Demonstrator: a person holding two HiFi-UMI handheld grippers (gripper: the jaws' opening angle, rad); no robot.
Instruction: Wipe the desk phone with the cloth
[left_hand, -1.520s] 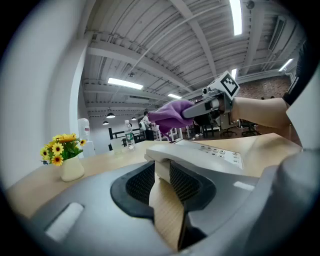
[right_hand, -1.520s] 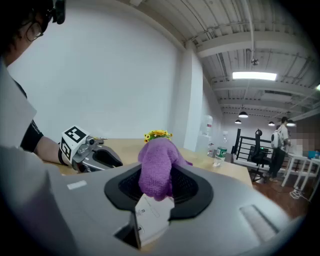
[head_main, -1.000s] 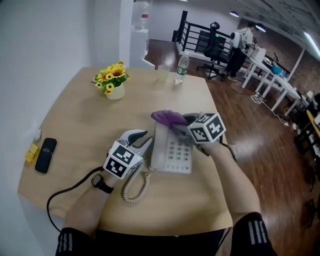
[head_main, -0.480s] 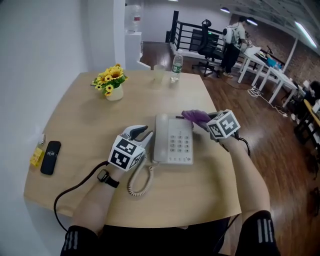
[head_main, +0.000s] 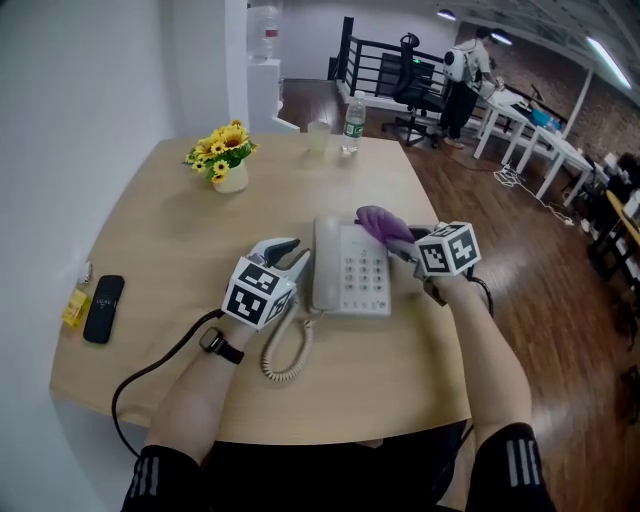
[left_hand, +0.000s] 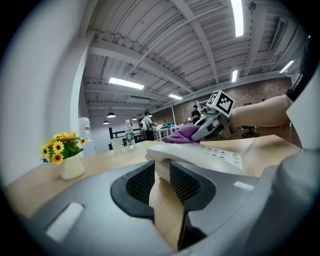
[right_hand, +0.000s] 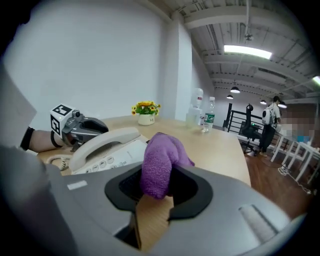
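Fingers of the right gripper (head_main: 405, 248) clamp the purple cloth (head_main: 378, 222) at the far right corner of the desk phone (head_main: 352, 285), mid-tabletop (head_main: 170, 240). Left gripper (head_main: 292, 256) fingers stand apart and empty, just beside the handset (head_main: 323, 262) on its cradle.

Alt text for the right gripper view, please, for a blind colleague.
The right gripper is shut on a purple cloth, beside a white desk phone on a wooden table. The left gripper sits at the phone's far side.
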